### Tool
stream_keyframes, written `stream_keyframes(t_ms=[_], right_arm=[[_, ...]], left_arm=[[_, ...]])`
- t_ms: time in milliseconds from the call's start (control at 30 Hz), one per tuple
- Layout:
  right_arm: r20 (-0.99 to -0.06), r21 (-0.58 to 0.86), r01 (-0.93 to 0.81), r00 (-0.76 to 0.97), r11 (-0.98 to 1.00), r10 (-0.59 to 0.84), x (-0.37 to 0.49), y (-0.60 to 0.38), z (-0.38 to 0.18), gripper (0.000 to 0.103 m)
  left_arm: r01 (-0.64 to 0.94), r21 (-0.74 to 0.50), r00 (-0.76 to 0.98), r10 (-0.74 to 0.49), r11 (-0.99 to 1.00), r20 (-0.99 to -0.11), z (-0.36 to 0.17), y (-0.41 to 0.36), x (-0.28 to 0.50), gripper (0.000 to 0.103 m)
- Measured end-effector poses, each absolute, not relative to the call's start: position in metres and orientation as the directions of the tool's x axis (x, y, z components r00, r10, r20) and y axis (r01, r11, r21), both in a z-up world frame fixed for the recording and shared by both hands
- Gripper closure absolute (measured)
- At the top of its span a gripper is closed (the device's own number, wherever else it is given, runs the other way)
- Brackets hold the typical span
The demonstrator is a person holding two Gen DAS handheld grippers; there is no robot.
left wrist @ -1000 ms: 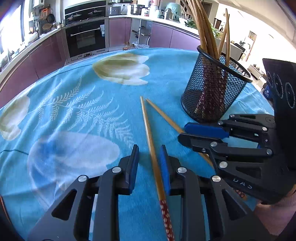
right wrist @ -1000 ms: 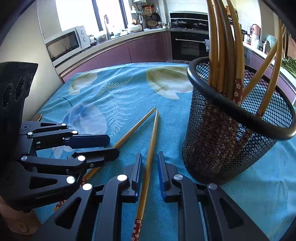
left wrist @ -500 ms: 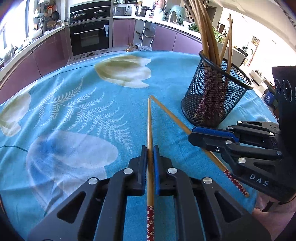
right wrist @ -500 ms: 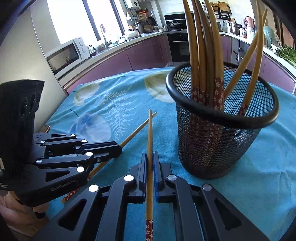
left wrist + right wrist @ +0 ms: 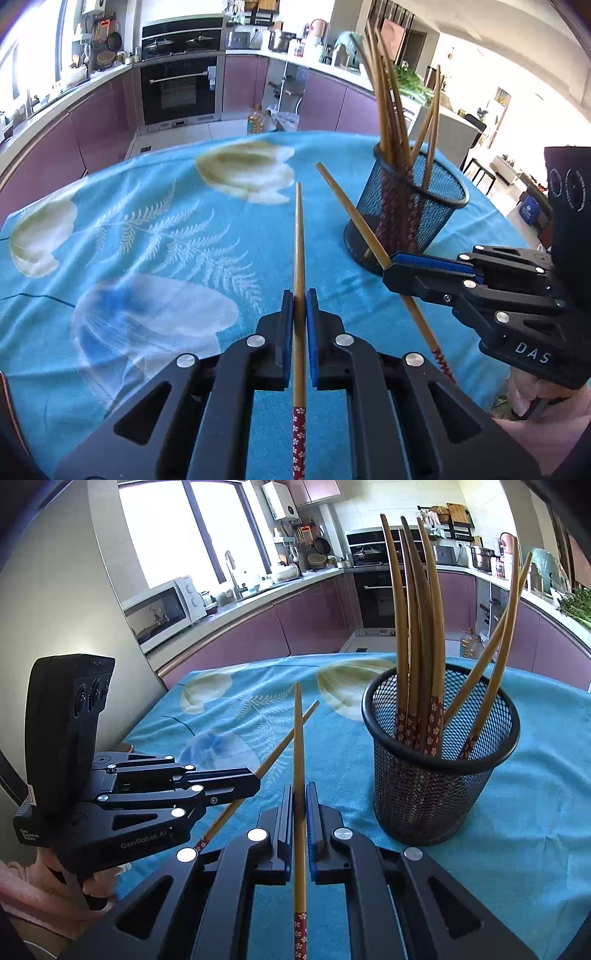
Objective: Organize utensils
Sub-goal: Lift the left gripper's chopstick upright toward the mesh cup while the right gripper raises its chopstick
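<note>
Each gripper holds one wooden chopstick with a red flowered end. My left gripper (image 5: 300, 295) is shut on a chopstick (image 5: 298, 236) that points away over the blue cloth, lifted off it. My right gripper (image 5: 300, 788) is shut on the other chopstick (image 5: 297, 738), also raised. In the left wrist view the right gripper (image 5: 391, 267) sits at the right with its chopstick (image 5: 351, 212) slanting up to the left. In the right wrist view the left gripper (image 5: 255, 784) is at the left. A black mesh holder (image 5: 439, 771) (image 5: 406, 218) with several chopsticks stands to the right of both.
The table wears a blue cloth with white flowers and ferns (image 5: 155, 236). Its far edge drops off toward purple kitchen cabinets and an oven (image 5: 181, 88). A person's hand (image 5: 55, 890) grips the left gripper's handle. A microwave (image 5: 162, 609) sits on the counter.
Both grippers closed on the chopsticks that lay on the cloth between their fingers, then lifted them. The chopsticks now point up and away, off the cloth, and the holder looks farther off.
</note>
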State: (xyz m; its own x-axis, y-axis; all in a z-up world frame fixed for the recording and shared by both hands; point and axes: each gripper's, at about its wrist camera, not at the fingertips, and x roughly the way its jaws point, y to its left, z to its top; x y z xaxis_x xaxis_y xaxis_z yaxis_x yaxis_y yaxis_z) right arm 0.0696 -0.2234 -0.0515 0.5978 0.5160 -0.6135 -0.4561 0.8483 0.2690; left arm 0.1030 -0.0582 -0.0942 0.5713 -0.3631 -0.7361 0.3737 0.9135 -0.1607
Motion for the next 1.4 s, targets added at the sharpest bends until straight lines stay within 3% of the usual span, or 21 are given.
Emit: stream_keyframes(t_ms=[1400], right_arm=[[-0.485,0.282,-0.471,0.681,0.836,0.548,0.047,-0.257,-0.017,0.097]], left_arm=[[0.429,-0.196,0.631,-0.448,0.882,-0.633,-0.037,-0.052,0.073,0.095]])
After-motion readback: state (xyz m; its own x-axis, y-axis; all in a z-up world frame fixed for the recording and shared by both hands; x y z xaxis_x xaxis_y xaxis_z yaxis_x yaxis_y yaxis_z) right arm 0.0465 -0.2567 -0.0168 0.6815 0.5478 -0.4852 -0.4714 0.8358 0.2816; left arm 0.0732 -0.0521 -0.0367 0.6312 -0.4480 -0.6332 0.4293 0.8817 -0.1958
